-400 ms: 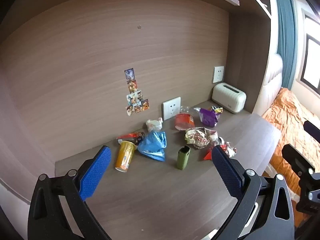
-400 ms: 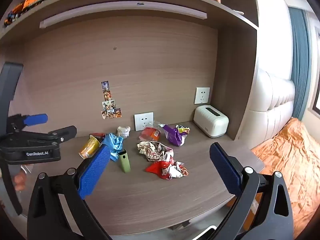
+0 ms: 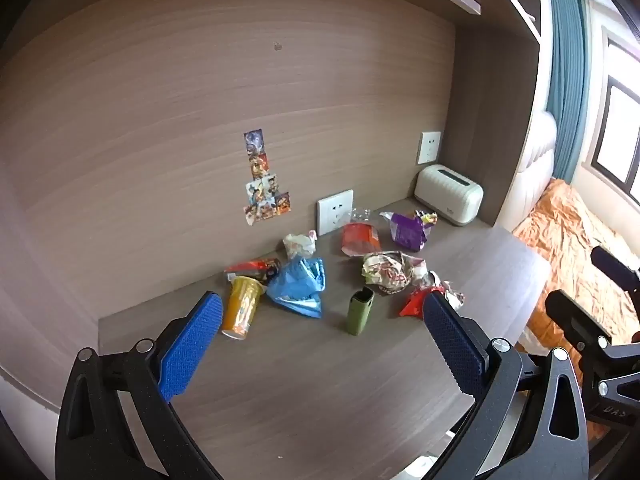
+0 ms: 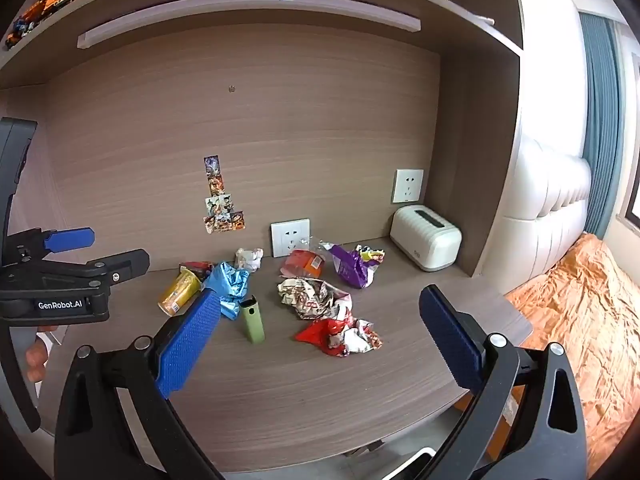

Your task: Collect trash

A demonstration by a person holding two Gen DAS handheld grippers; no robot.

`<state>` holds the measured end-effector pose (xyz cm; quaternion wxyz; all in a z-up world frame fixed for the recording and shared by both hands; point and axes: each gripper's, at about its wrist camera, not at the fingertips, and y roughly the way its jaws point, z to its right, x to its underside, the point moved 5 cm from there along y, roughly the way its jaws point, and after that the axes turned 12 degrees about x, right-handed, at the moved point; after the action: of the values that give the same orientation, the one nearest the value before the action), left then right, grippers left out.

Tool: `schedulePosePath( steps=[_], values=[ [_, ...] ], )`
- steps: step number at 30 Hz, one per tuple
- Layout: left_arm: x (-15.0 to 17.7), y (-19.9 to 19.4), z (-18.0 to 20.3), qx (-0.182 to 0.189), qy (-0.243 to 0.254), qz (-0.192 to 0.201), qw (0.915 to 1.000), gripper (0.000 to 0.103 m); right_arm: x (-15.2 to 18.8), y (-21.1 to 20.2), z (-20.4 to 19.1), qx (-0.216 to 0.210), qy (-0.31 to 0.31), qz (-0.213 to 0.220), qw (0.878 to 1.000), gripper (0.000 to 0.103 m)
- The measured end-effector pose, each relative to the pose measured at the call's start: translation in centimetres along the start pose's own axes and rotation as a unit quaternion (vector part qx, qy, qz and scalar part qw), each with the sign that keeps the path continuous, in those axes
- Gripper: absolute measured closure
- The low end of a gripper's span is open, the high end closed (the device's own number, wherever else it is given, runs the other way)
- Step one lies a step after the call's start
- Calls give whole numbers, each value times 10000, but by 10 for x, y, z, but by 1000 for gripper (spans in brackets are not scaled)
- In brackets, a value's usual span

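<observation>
Ahead of both grippers, on the wooden desk (image 3: 320, 380), lies a scatter of trash, none of it touched; the left gripper (image 3: 322, 340) hangs above the desk's near part with its blue pads spread wide and nothing between them, tilted down toward the litter; the right gripper (image 4: 320, 332) stands just as wide and empty. Nearest the left gripper's left pad lies a yellow cup (image 3: 242, 308) on its side, with a crumpled blue wrapper (image 3: 298, 286) just beside it; a green lighter-like case (image 3: 360, 310) stands upright beyond the gap between the pads. Just past the right gripper's gap lie a red-and-white crumpled wrapper (image 4: 340, 334) and a balled printed paper (image 4: 310, 296); farther off, near the wall socket (image 4: 290, 236), sit an orange packet (image 4: 304, 264) and a purple bag (image 4: 354, 266); a white toaster (image 4: 426, 242) stands to the far right, well apart from the litter.
</observation>
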<state>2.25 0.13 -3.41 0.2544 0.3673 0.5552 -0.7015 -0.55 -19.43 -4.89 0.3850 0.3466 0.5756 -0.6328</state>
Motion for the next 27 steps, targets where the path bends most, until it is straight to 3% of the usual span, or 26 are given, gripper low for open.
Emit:
schedulePosePath(
  steps=[5,12,27],
  values=[
    [-5,5,-8,17,61,66,10000,5,-2,9,-8,-77,100,-209,9997,4],
    [-9,4,-8,-94,241,90,9996,5,-2,11,-11,178,-5,-97,9998,4],
    [-13,0,-8,-120,332,144,9993,5,-3,17,-13,116,81,-164,9998,4]
  ],
)
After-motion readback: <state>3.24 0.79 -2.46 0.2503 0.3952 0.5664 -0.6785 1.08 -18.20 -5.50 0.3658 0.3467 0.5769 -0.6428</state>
